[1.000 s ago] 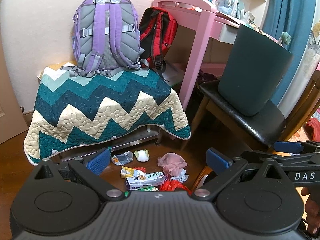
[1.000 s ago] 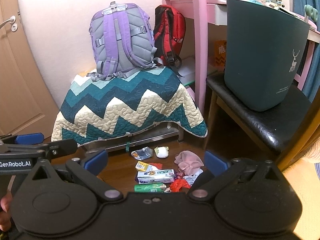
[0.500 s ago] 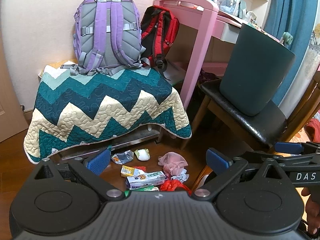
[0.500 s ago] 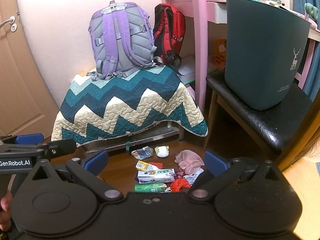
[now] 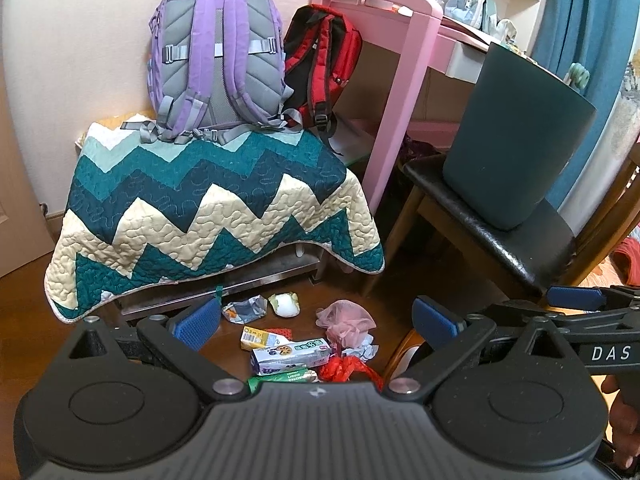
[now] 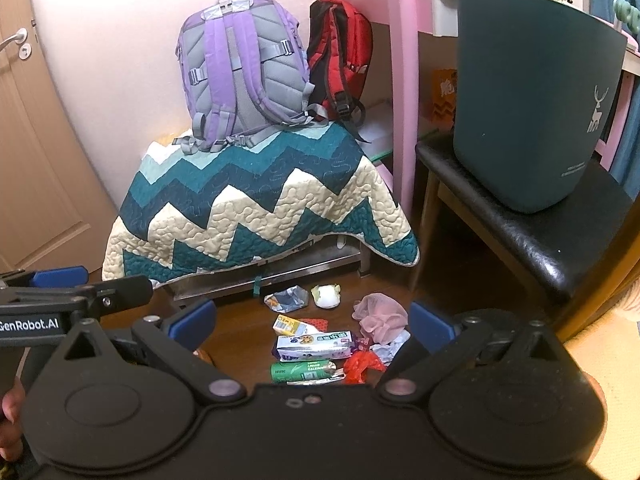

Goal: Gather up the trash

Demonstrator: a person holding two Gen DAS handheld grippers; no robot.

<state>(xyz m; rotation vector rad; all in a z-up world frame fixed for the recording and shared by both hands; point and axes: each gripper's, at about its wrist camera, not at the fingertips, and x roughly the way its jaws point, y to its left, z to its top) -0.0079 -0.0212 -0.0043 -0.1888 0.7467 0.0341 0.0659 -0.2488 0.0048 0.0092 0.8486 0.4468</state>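
Left wrist view. The trash pile (image 5: 312, 340) lies on the wooden floor (image 5: 24, 328) in front of the quilt-covered bench (image 5: 208, 208), loosely clustered. Items noted: a crumpled silver wrapper (image 5: 245, 308), a white and green wad (image 5: 285, 304), a pink net puff (image 5: 345, 318), a yellow carton (image 5: 256, 336), a white and purple snack pack (image 5: 290, 356), a green packet (image 5: 288, 378) partly hidden by the gripper body, and a red plastic scrap (image 5: 346, 368). The left gripper (image 5: 318, 322) is held level above the floor, aimed at the pile, its blue-padded fingers (image 5: 198, 320) spread wide and holding nothing. The right gripper (image 5: 576, 300) enters at the right edge, side-on. A dark green bin (image 5: 516, 136) stands upright on a black chair seat (image 5: 496, 236), well apart from the pile.

Right wrist view. The same pile (image 6: 320, 332) sits on the floor between bench (image 6: 256, 200) and chair (image 6: 532, 236); the green packet (image 6: 302, 370) shows fully here, just below the snack pack (image 6: 316, 346), with the red scrap (image 6: 362, 364) beside it. The right gripper (image 6: 312, 320) points at the pile from above, jaws fully apart, empty. The left gripper (image 6: 60, 280) crosses the left edge, side-on. The bin (image 6: 532, 112) bears a white deer mark. A purple backpack (image 6: 244, 76) and a red backpack (image 6: 340, 56) stand on the quilt.
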